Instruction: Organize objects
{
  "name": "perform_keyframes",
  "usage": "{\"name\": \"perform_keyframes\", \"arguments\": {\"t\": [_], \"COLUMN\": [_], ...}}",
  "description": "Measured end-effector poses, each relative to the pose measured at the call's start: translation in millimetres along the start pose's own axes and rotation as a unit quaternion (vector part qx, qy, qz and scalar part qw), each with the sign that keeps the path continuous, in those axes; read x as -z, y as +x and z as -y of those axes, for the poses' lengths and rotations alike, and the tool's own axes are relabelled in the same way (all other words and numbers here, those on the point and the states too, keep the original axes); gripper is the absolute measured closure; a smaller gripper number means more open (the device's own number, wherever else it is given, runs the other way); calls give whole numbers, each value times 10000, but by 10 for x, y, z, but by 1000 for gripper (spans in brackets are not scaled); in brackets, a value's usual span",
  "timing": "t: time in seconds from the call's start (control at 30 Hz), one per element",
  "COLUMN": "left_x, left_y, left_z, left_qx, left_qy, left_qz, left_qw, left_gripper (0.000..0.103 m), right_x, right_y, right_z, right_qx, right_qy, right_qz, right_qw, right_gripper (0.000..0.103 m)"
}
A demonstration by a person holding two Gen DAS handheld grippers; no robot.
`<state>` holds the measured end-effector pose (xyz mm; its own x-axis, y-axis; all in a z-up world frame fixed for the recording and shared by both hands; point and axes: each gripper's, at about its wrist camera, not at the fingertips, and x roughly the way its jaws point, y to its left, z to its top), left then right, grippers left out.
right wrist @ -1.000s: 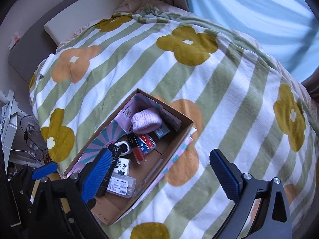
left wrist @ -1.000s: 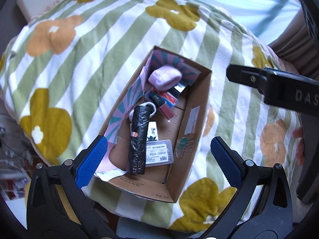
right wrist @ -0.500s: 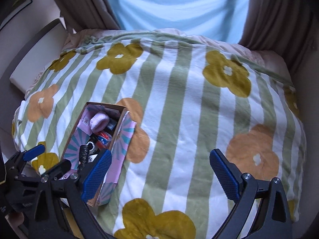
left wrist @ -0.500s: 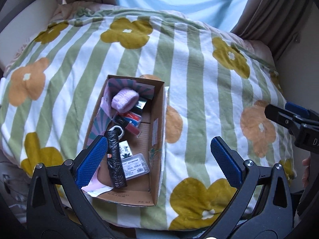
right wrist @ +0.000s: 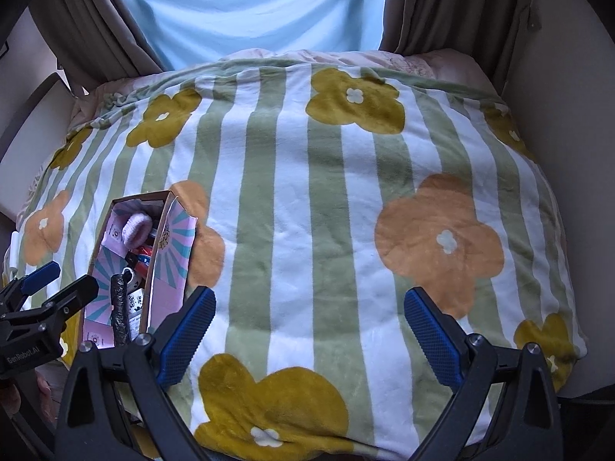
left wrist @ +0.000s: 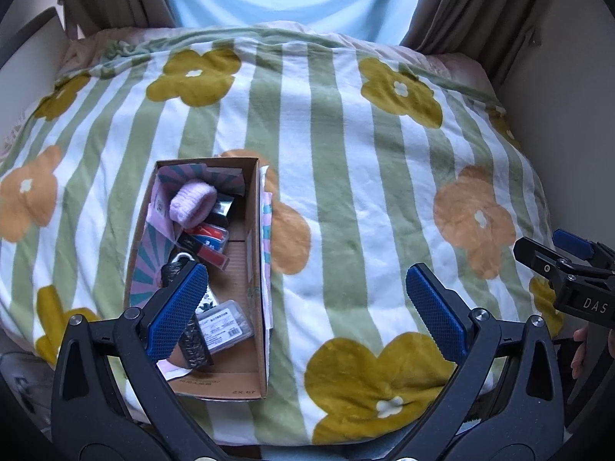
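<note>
Cardboard box (left wrist: 256,269) sits on the striped flower blanket (left wrist: 346,199), on the left half of the bed, long side running away from the person. Inside, far end to near end: pink knit item (left wrist: 192,201), dark small packs and a red-blue pack (left wrist: 209,236), black rolled bundle (right wrist: 119,311) lying lengthwise, clear plastic case (left wrist: 225,322) just beside it at the near end. Patterned pink-teal paper (left wrist: 144,265) lines the box's left wall.

Left gripper (left wrist: 307,311) hovers above the near end of the box, blue pads wide apart, nothing between them. Right gripper (right wrist: 307,330) hangs over bare blanket to the right of the box, pads also spread, empty. Curtains (right wrist: 442,7) and a light blue drape (right wrist: 250,4) lie behind the bed.
</note>
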<state>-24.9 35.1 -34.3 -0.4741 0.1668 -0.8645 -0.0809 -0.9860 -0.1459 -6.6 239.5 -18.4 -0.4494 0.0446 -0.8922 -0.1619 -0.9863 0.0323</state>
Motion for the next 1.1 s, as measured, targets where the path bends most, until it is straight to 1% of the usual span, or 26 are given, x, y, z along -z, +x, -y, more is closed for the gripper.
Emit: {"name": "perform_keyframes", "arguments": {"t": [0.13,0.27,0.7,1.1], "left_x": [3,13,66,50], "left_y": [-23,-45,-135,-133], "left_z": [43,57,66,46], "left_qx": [-16,-20,-108,-190], "left_qy": [96,89,46,52], "left_qz": [37,45,68,62], "left_qw": [9999,9999,9999,9998], "left_gripper": [0,0,0,0], "right_x": [7,23,29,20], "right_y": [-69,-114,-170,-180], "right_z": [8,11,40,32], "right_qx": [23,33,40,38], "right_qy": [0,4,-7,10], "right_qz": [102,147,191,192], "right_qw": [9999,9999,9998,9998], "right_gripper": [5,5,5,5]}}
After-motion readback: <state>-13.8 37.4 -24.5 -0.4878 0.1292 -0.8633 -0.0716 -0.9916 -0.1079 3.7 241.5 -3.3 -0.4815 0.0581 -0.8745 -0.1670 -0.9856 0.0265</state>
